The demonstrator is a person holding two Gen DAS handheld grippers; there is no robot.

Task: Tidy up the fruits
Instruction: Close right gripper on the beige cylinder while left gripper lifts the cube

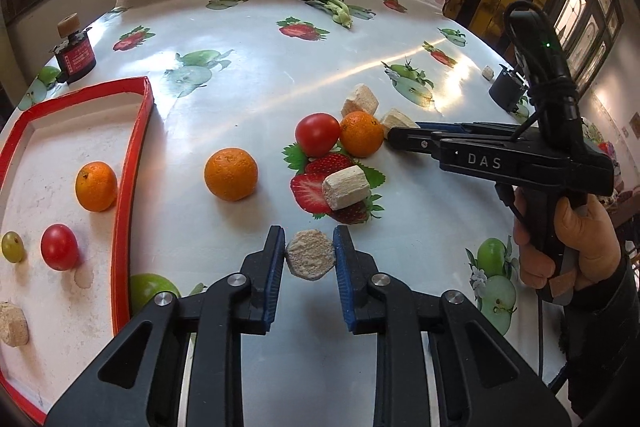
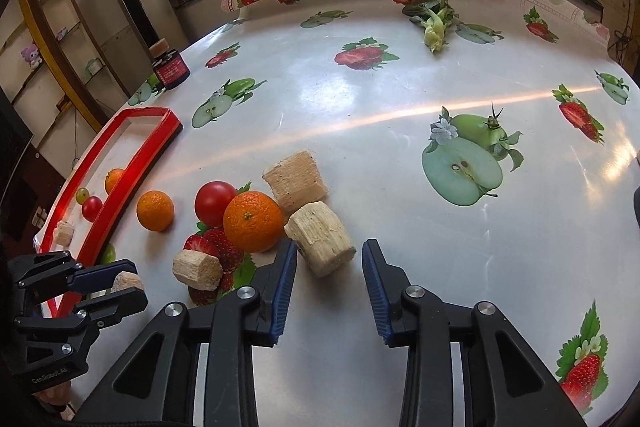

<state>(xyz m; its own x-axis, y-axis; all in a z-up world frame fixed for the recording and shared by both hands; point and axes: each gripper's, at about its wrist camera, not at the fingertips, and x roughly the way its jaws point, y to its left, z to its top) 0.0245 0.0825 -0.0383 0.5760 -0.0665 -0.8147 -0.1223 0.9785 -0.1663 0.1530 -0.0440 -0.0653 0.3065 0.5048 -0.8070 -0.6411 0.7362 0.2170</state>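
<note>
Left gripper point(image 1: 310, 254) clamped on a pale chunk point(image 1: 310, 255), right gripper point(image 2: 329, 259) spread apart beside another chunk point(image 2: 320, 243) (touching an orange point(image 2: 253, 221)), red tray point(image 1: 134, 155) nearby.

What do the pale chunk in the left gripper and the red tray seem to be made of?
Pale chunk: fibrous, matte plant material, perhaps peeled sugarcane; the cut face looks grainy. Red tray: probably cardboard, with thin red walls and a stained white floor.

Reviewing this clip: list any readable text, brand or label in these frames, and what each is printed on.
"DAS": white letters on the side of the right tool.
"GenRobot.AI": small print on the body of the left tool; faint, reading uncertain.
Red label on the dark jar: print too small and blurred to read.
</note>
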